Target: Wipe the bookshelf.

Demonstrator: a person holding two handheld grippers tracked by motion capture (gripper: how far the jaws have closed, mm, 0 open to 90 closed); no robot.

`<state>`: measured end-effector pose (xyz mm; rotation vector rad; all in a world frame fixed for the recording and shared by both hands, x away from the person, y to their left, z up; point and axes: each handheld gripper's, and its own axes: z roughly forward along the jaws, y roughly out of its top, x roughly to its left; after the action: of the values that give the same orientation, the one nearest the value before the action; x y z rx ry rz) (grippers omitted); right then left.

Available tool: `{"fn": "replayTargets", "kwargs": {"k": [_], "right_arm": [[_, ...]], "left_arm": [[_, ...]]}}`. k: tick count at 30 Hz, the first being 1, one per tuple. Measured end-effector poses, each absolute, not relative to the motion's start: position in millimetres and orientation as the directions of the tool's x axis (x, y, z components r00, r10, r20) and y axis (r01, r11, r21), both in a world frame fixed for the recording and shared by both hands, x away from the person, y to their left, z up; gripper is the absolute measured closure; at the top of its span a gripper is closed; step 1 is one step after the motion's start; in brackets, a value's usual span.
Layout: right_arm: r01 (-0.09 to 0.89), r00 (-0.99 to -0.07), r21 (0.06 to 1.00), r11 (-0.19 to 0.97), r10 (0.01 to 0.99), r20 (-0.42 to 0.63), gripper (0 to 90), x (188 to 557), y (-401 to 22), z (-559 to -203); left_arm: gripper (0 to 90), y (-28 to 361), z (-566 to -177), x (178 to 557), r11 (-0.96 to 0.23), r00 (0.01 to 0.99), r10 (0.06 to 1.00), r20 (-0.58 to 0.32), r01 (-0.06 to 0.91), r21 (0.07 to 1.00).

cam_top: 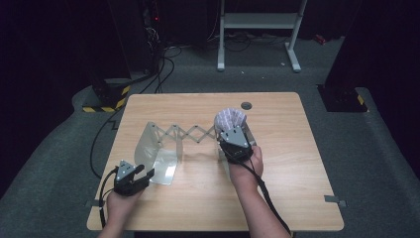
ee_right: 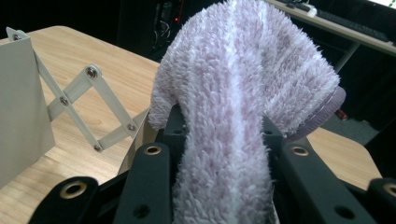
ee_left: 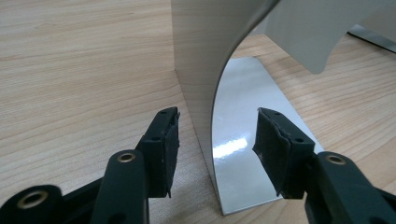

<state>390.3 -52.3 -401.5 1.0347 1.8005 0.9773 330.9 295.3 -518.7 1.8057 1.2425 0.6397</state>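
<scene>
Left gripper [cam_top: 148,174]: jaws apart, astride the upright wall of the metal bookend [cam_top: 151,148] at the table's [cam_top: 297,198] left. Right gripper [cam_top: 233,130]: jaws clamped on a fluffy lilac cloth [cam_top: 230,119], lifted above the bookend's scissor link [cam_top: 190,134].

A rectangular table [cam_top: 282,163] with a light wood-grain top and rounded corners is seen standing on grey carpet [cam_top: 376,148]. A small round dark grommet [cam_top: 246,105] is set into the top near its far edge. On the left half of the top, a pale grey metal extending rack with curved end plates and a scissor lattice [cam_top: 171,144] is rested by its flat shiny base plate [ee_left: 252,140]. Small grey tabs [cam_top: 335,200] are fixed at the near corners.
</scene>
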Motion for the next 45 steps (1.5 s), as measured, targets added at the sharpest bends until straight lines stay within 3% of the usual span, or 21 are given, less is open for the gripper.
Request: {"fn": "replayTargets", "kwargs": {"k": [15,18,22,33,45], "right_arm": [[0.496,-0.404,0.746,0.444,0.879,-0.255,66.8,399,-51,-502],[0.501,-0.424,0.745,0.441,0.875,-0.232,66.3,395,-55,-509],[0.456,-0.456,0.788,0.414,0.869,-0.193,65.8,379,-61,-505],[0.456,-0.506,0.828,0.327,0.860,-0.061,65.8,374,-66,-503],[0.322,-0.540,0.909,0.264,0.840,-0.053,65.5,353,-71,-448]], "left_arm": [[49.3,293,-521,331,-0.175,0.391,0.919,-0.044,0.507,0.844],[49.3,294,-521,332,-0.176,0.390,0.920,-0.043,0.509,0.843],[49.5,293,-522,332,-0.186,0.393,0.919,-0.034,0.508,0.841],[49.5,291,-523,333,-0.191,0.388,0.921,-0.030,0.517,0.834],[49.5,292,-523,333,-0.189,0.387,0.922,-0.030,0.515,0.836]]}}
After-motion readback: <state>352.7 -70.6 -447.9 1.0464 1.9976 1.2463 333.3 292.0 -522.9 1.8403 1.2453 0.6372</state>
